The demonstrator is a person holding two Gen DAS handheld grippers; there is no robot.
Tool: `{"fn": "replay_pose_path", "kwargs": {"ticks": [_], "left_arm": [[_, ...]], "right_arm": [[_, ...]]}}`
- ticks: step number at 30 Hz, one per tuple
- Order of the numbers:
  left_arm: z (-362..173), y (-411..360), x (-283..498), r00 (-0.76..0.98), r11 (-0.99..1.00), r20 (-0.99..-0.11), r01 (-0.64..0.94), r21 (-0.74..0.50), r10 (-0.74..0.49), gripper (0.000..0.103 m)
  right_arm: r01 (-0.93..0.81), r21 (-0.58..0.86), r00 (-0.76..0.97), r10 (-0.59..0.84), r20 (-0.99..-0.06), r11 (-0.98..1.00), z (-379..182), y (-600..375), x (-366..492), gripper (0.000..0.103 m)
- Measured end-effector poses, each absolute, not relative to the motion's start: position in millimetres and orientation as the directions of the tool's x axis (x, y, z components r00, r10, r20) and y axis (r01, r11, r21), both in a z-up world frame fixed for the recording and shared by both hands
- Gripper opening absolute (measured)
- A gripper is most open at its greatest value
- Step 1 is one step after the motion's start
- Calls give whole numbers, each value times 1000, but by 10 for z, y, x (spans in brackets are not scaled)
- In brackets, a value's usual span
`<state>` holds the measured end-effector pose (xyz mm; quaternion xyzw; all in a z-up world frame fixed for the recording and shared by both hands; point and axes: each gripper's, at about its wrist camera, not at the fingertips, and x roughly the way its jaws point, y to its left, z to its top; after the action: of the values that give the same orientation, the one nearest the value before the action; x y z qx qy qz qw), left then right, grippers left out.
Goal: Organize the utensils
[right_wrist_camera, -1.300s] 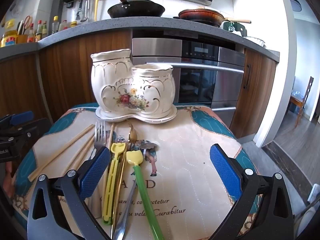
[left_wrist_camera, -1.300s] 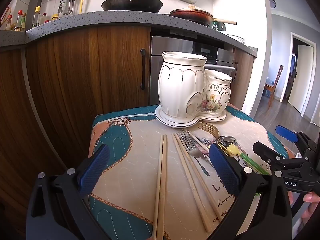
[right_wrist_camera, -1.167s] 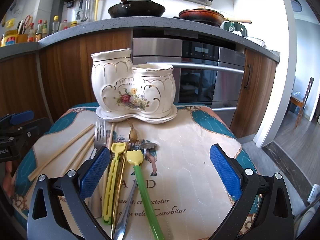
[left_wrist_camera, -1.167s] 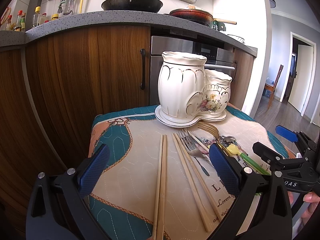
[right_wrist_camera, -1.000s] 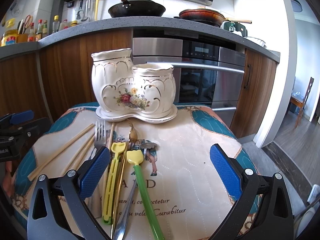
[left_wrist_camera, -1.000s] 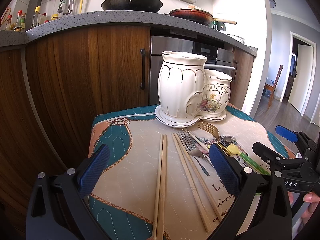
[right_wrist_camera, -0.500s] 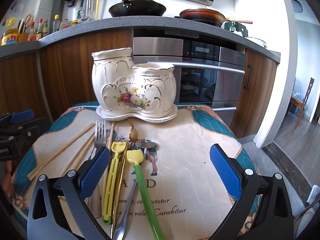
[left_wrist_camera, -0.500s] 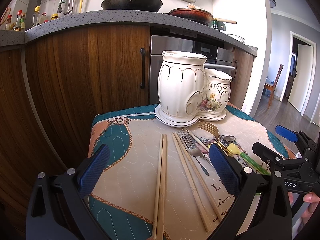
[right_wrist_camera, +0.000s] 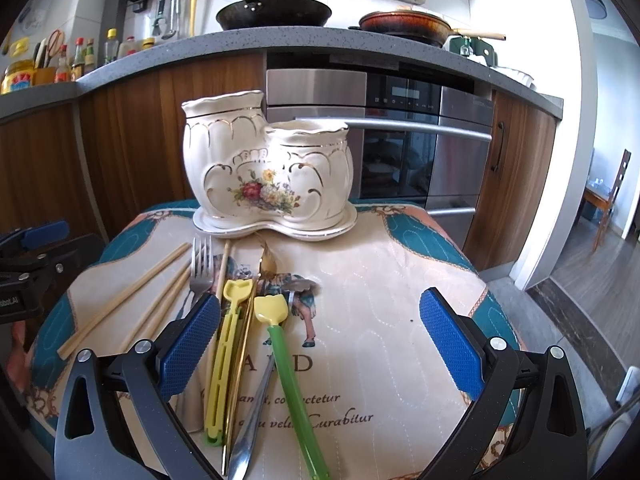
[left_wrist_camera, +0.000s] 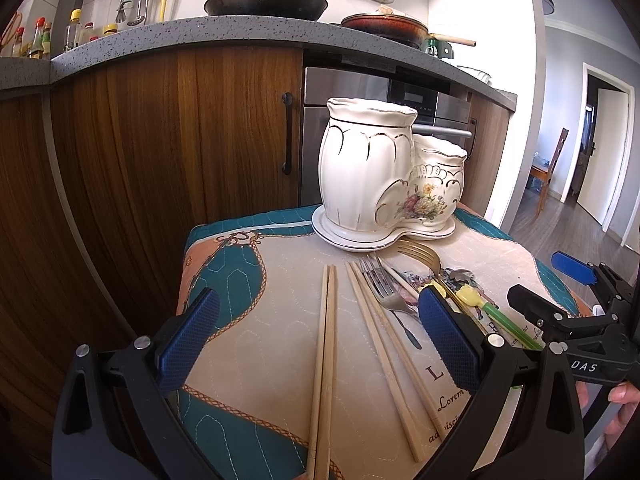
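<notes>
Left wrist view. The left gripper (left_wrist_camera: pixel 318 338) is hovering low over the near edge of the quilted mat (left_wrist_camera: pixel 256 308), jaws spread wide and holding nothing. A pair of wooden chopsticks (left_wrist_camera: pixel 325 356) is lying lengthwise between the blue pads, tips pointing toward the ceramic holder (left_wrist_camera: pixel 384 178); likely the first pick, since the fingers are straddling it. A second chopstick pair (left_wrist_camera: pixel 390 352) is lying just to the right, angled, beside a steel fork (left_wrist_camera: pixel 384 294) and a gold fork (left_wrist_camera: pixel 420 250). The holder is standing upright on its saucer at the far edge of the mat, both cups showing nothing above their rims. The right gripper (left_wrist_camera: pixel 560 292) is showing at the far right edge, jaws apart, a fingertip visible behind it.

Right wrist view. The right gripper (right_wrist_camera: pixel 320 344) is also sitting low and level, jaws wide, nothing held. The utensils are lying loose on the mat, handles toward the camera, probably so they can be gripped by the handle: a yellow utensil (right_wrist_camera: pixel 224 356), a green-handled yellow spoon (right_wrist_camera: pixel 286 356) and a steel handle (right_wrist_camera: pixel 252 420) between them. These are bunching near the left pad, some touching. The holder is facing front-on, tall cup on the left, short cup on the right. Task seems not yet started.
</notes>
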<state>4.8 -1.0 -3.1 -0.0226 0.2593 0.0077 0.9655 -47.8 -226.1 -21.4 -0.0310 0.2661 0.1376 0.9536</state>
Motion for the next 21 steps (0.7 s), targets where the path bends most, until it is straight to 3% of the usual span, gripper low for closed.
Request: {"fn": "replay_pose_path", "kwargs": {"ticks": [7,15,16,19,21], "left_arm": [[-26,-22,105,846,999,-533,-9,32,25,98],[-109,133,326,756,996,-649,-25,90,78,98],[-128,140,346,747,995,-660,-22,97,80,96],[-211,128,425,709,994,-702,13,111,69,76],[-264,110,463,683,994,-728,28,108,60,71]], "right_arm": [[-295,-2,788,242,-565,956,-163,-2348,-419,99],[-365,-17,729,274,-627,931,-208,-2312,-401,99],[-369,-21,729,276,-627,929,-202,-2318,-407,99],[-367,-35,732,266,-627,929,-190,-2327,-393,99],[-362,-23,727,267,-633,932,-204,-2351,-352,99]]}}
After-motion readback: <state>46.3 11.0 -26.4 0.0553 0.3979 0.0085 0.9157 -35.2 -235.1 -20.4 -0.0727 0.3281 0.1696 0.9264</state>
